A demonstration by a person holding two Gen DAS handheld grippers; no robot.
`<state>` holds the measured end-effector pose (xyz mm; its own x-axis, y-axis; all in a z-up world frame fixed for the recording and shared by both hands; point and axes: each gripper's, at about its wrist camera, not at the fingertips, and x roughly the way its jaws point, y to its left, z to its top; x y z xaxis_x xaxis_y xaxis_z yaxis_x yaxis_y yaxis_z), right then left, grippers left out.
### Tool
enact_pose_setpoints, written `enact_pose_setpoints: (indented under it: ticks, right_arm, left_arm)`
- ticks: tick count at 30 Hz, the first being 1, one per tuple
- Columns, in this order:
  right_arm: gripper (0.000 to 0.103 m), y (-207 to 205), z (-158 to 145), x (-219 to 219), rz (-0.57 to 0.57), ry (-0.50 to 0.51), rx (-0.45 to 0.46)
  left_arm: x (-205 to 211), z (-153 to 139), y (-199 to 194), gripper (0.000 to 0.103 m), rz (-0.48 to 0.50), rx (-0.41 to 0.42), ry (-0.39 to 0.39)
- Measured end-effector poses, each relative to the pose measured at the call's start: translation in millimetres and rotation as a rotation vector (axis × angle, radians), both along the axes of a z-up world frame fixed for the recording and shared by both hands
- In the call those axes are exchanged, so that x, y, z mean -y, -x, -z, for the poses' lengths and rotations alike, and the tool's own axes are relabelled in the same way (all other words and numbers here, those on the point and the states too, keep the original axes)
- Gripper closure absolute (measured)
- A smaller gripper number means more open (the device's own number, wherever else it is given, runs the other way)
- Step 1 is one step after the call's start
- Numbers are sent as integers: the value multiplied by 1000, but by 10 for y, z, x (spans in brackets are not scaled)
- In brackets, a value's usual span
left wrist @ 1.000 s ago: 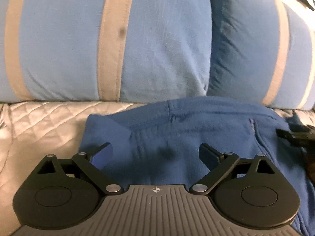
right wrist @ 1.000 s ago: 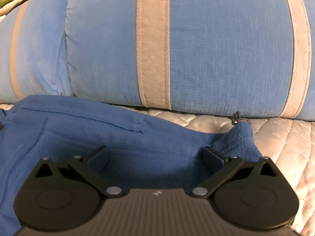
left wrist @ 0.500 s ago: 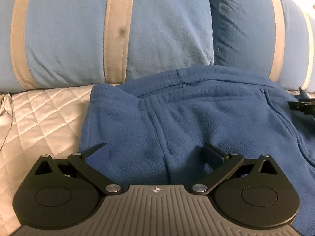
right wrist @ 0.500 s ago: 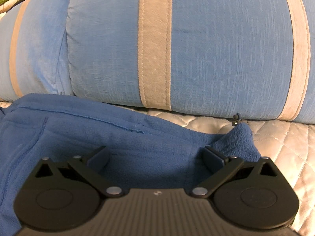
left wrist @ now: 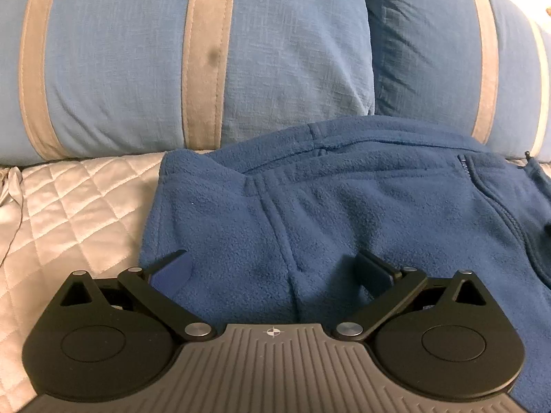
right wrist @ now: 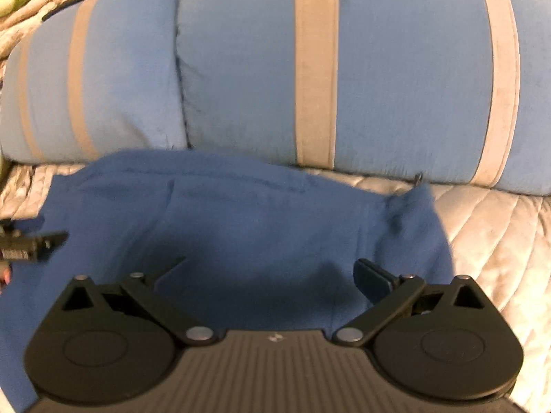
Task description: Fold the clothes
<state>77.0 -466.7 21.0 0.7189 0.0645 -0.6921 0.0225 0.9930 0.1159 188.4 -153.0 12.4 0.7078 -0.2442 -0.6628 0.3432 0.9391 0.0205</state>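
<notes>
The left gripper [left wrist: 272, 268] hovers low over the near part of the blue fleece garment [left wrist: 344, 213], pointed forward toward the striped blue pillows [left wrist: 137, 69]; its jaws stand wide apart with nothing between them, the fleece lying beneath and past the fingertips; the right gripper [right wrist: 272, 272] is posed the same way over the garment's right portion, jaws spread wide and empty. The garment lies on the quilted silver bedcover [left wrist: 69, 206], its far edge up against the base of the pillows; a zipper [left wrist: 509, 220] runs down its right side in the left wrist view; a small dark pull [right wrist: 418, 179] shows at its far right corner in the right wrist view, which is blurred. At the left edge of the right wrist view a black finger of the left gripper [right wrist: 34, 241] pokes in over the fleece.

Compared with a second ago, both grippers have drawn back from the pillows; the left view now takes in far more fleece and bedcover, the right view now shows the garment's left corner and the other tool; the jaws are as wide as before.
</notes>
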Motion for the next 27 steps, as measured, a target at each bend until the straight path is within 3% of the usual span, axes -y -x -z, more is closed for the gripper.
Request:
enact_pose_setpoints:
  ticks: [3, 7, 11, 17, 19, 24, 27]
  right_arm:
    - [1, 94, 329, -82, 41, 12, 69]
    - [0, 69, 310, -225, 38, 101, 64]
    - [0, 39, 293, -109, 36, 29, 47]
    - [0, 48, 101, -2, 24, 10, 17]
    - [0, 95, -8, 105, 31, -1, 26]
    - [0, 218, -211, 645, 60, -14, 13]
    - [0, 276, -245, 1048, 84, -92, -25]
  left_arm:
    - [-8, 27, -34, 0, 0, -2, -1]
    - [25, 11, -38, 0, -6, 3, -26]
    - [49, -88, -15, 0, -16, -15, -51]
    - [23, -316, -11, 1, -30, -67, -67]
    - [-43, -507, 222, 1, -21, -51, -49]
    - [-436, -788, 266, 1, -18, -73, -1]
    - [-711, -845, 198, 1, -14, -150, 103]
